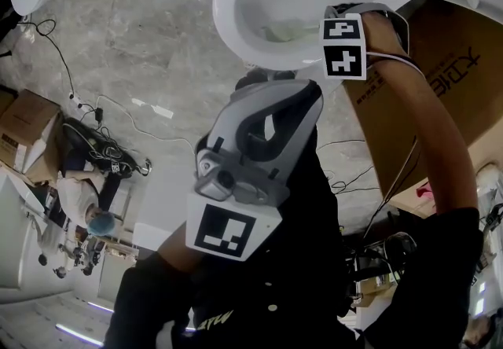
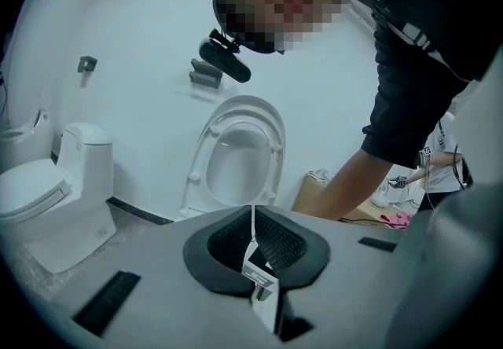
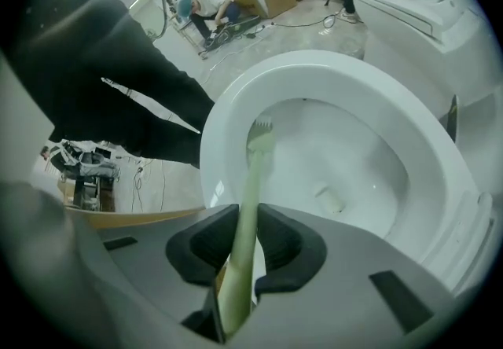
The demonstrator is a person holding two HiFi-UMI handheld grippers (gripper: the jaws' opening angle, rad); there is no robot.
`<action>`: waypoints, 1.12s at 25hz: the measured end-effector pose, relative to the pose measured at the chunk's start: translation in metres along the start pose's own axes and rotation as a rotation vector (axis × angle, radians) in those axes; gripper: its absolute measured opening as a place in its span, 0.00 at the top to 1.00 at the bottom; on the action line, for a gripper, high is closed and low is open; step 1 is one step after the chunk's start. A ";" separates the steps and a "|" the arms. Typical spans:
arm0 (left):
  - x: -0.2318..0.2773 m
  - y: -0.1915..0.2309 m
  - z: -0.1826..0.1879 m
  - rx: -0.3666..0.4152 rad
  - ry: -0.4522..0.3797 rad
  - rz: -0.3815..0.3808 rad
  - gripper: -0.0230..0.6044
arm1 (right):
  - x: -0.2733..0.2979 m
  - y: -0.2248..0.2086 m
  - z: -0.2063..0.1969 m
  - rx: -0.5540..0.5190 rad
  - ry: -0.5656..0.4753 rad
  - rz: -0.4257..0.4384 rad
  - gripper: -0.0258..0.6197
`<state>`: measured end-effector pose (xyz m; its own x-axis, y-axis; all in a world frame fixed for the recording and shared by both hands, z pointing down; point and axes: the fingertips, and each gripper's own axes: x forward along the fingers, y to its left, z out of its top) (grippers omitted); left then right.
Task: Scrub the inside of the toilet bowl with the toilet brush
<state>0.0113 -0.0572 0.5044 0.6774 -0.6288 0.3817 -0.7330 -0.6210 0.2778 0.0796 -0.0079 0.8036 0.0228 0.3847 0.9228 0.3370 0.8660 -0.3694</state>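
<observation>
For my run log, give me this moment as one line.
right hand-held gripper: shut on toilet brush | brush head: inside toilet bowl | left hand-held gripper: shut

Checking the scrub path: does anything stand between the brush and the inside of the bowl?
Nothing visible does. The right gripper holds the toilet brush, whose head is already inside the open toilet bowl's rim.
</observation>
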 end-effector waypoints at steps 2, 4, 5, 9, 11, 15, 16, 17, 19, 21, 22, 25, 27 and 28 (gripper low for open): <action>0.001 -0.002 -0.001 -0.001 0.004 -0.004 0.91 | 0.001 0.001 0.004 0.058 -0.044 -0.006 0.82; 0.003 -0.004 -0.001 0.000 0.008 -0.008 0.91 | 0.001 0.003 0.008 0.130 -0.097 -0.007 0.82; 0.003 -0.005 -0.002 0.002 0.009 -0.009 0.91 | 0.001 0.004 0.010 0.171 -0.124 -0.007 0.82; 0.005 -0.004 -0.002 0.000 0.012 -0.006 0.91 | 0.002 0.005 0.020 0.338 -0.209 -0.021 0.82; 0.007 -0.005 -0.001 0.001 0.011 -0.008 0.91 | 0.004 0.006 0.023 0.417 -0.246 -0.025 0.82; 0.010 -0.008 -0.001 0.000 0.015 -0.011 0.91 | 0.009 0.010 0.033 0.604 -0.330 -0.029 0.82; 0.010 -0.008 -0.002 0.000 0.015 -0.012 0.91 | 0.010 0.011 0.036 0.648 -0.350 -0.037 0.82; 0.011 -0.008 -0.002 -0.001 0.016 -0.012 0.91 | 0.011 0.012 0.039 0.690 -0.369 -0.047 0.82; 0.011 -0.007 -0.002 0.000 0.016 -0.013 0.91 | 0.013 0.014 0.045 0.764 -0.401 -0.069 0.82; 0.011 -0.006 -0.003 -0.001 0.018 -0.013 0.91 | 0.016 0.016 0.050 0.820 -0.425 -0.089 0.82; 0.011 -0.006 -0.003 -0.001 0.019 -0.013 0.91 | 0.017 0.017 0.052 0.846 -0.437 -0.096 0.82; 0.010 -0.006 -0.004 0.001 0.022 -0.011 0.91 | 0.017 0.017 0.057 0.936 -0.477 -0.114 0.82; 0.010 -0.007 -0.003 -0.001 0.023 -0.009 0.91 | 0.017 0.014 0.059 0.990 -0.497 -0.134 0.82; 0.011 -0.008 -0.003 -0.002 0.022 -0.010 0.91 | 0.016 0.011 0.060 1.015 -0.504 -0.143 0.82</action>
<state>0.0242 -0.0577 0.5089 0.6831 -0.6120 0.3986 -0.7263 -0.6263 0.2833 0.0276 0.0272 0.8080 -0.4125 0.1475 0.8989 -0.6151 0.6828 -0.3943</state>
